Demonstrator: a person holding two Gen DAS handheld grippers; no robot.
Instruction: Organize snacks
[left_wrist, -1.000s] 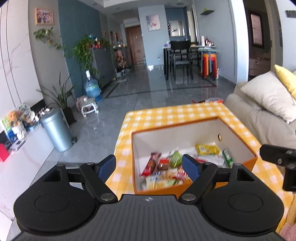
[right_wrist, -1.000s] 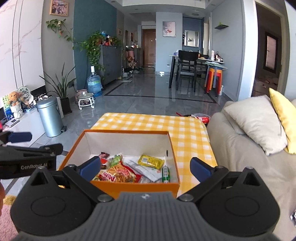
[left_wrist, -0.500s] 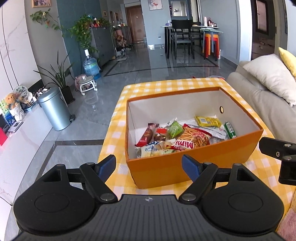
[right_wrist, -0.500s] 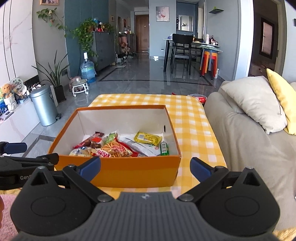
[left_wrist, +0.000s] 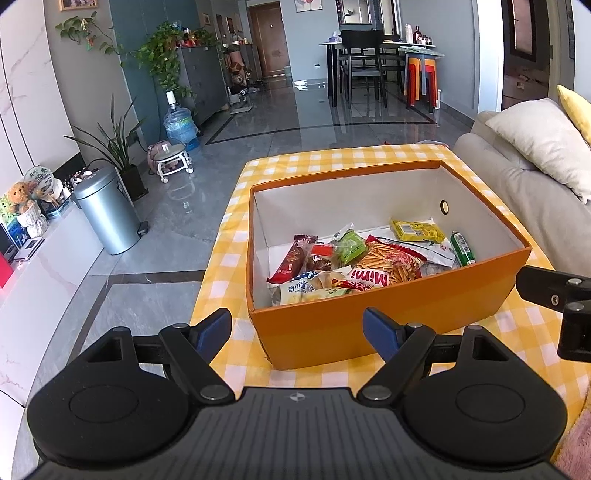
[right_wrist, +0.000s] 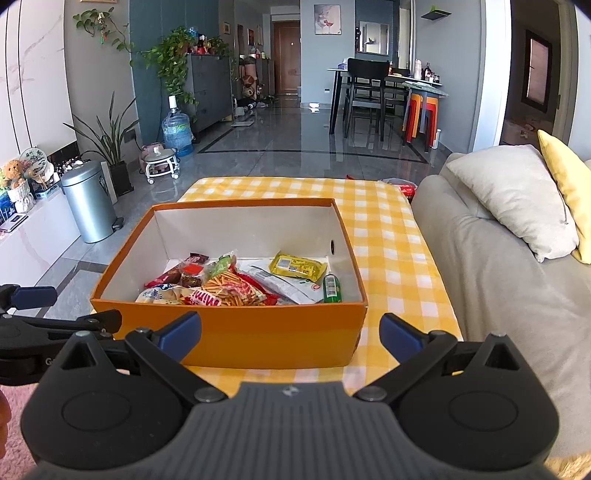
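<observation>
An orange box (left_wrist: 388, 314) with a white inside stands on a yellow checked table (left_wrist: 236, 206); it also shows in the right wrist view (right_wrist: 258, 332). It holds several snack packs: a red Mimi stick pack (left_wrist: 384, 264), a yellow pack (left_wrist: 417, 229), a green tube (left_wrist: 462, 248), a dark red bar (left_wrist: 291, 258). My left gripper (left_wrist: 297, 330) is open and empty, in front of the box's near wall. My right gripper (right_wrist: 290, 334) is open and empty, in front of the same wall; part of it shows in the left wrist view (left_wrist: 554, 295).
A grey sofa (right_wrist: 517, 288) with a beige cushion (right_wrist: 517, 195) runs along the table's right side. A metal bin (right_wrist: 88, 203) and plants stand on the floor at left. A pink rug (right_wrist: 14, 424) lies under me.
Both grippers have drawn back and risen from the box, so the whole box and its near wall now show. Both stay open and empty.
</observation>
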